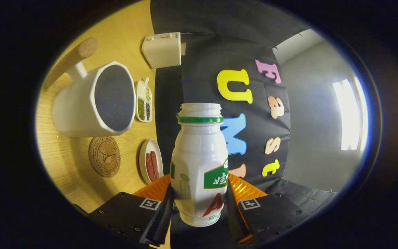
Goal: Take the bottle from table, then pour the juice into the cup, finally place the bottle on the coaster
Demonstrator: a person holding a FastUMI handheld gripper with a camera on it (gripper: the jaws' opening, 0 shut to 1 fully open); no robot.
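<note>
In the gripper view, we find the claw (199, 211) clenched on the bottle (199, 162), both fingers pressing its lower body. The bottle is off the tabletop (67, 166), capless, its long axis along the fingers, mouth pointing away beyond them. We judge pouring into the cup (93, 100) under way or pending; the coaster (104, 156) lies bare.

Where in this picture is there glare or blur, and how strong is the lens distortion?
Gripper view: the window is blown out to white; fisheye bending curves the table edge and stretches the cup; the bottle, clamped between the gripper fingers, is sharp, with soft sheen on its shoulder; the coaster stays readable.
</note>
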